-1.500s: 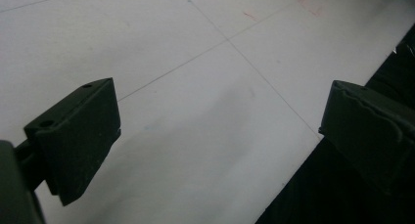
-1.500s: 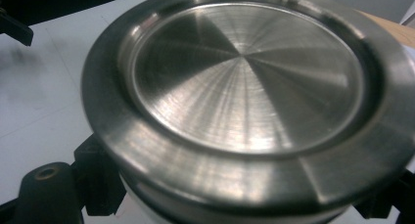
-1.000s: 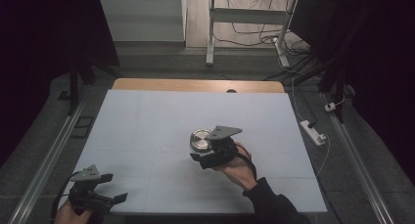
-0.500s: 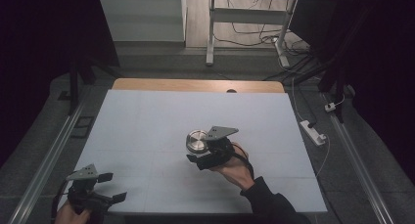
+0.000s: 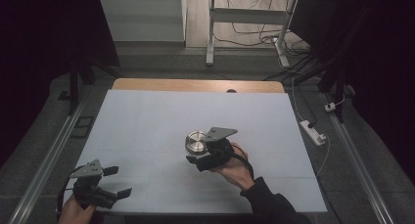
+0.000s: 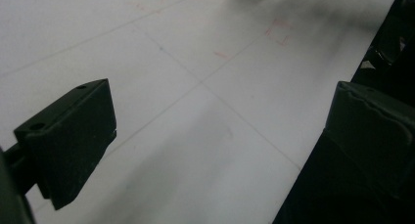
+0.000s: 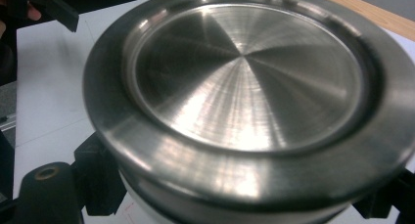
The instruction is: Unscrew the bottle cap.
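A round brushed-steel tin (image 5: 195,142) is held just above the white table (image 5: 161,116), a little right of its middle. My right gripper (image 5: 195,151) is shut on the tin from the near side, with a hand behind it. In the right gripper view the tin's lid (image 7: 244,77) looms close, and the black jaws clasp its lower body on both sides. My left gripper (image 5: 119,181) rests at the table's front left corner, open. Nothing but bare white surface lies between its fingers (image 6: 68,141).
A wooden strip (image 5: 195,85) borders the table's far edge. Metal rails (image 5: 49,155) run along the floor on both sides. On the floor to the right lies a white power strip (image 5: 313,132) with cables. Faint red marks (image 6: 276,33) show on the table surface.
My right gripper has drifted slightly to the left with the tin still in it. The left gripper has barely moved.
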A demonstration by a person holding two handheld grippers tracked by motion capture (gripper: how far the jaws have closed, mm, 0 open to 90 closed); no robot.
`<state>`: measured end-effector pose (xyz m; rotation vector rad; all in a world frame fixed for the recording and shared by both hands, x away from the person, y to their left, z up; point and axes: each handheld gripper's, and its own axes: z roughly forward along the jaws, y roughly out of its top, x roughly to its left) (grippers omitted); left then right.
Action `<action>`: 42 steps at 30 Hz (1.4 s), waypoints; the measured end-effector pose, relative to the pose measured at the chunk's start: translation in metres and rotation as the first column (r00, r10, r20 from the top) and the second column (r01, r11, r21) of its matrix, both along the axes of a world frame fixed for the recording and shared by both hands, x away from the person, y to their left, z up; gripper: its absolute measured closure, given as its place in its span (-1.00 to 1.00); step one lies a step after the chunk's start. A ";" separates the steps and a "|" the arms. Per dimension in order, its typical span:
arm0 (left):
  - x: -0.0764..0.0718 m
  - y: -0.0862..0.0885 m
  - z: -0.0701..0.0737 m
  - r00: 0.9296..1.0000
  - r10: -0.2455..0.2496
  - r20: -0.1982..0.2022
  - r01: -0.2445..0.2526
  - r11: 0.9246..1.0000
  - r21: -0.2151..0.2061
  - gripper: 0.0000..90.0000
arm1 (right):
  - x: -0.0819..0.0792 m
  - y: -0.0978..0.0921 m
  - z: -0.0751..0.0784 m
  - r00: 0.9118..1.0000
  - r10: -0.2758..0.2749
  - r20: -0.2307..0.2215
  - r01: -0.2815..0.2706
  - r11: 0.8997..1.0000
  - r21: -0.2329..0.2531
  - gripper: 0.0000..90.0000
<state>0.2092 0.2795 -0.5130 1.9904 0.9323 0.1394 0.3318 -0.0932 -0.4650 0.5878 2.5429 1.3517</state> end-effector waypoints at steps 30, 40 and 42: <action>0.061 -0.064 0.041 0.984 -0.137 0.116 0.141 0.990 -0.021 -1.00 | -0.005 0.000 0.004 0.999 0.039 0.011 -0.039 0.999 0.011 -0.68; 0.091 -0.091 0.059 0.952 -0.263 0.159 0.270 0.962 -0.028 -1.00 | -0.006 0.001 0.002 0.996 0.084 0.012 -0.084 0.996 0.009 -0.68; 0.096 -0.096 0.062 0.940 -0.297 0.166 0.306 0.952 -0.027 -1.00 | -0.007 0.001 0.002 0.996 0.090 0.012 -0.090 0.996 0.009 -0.68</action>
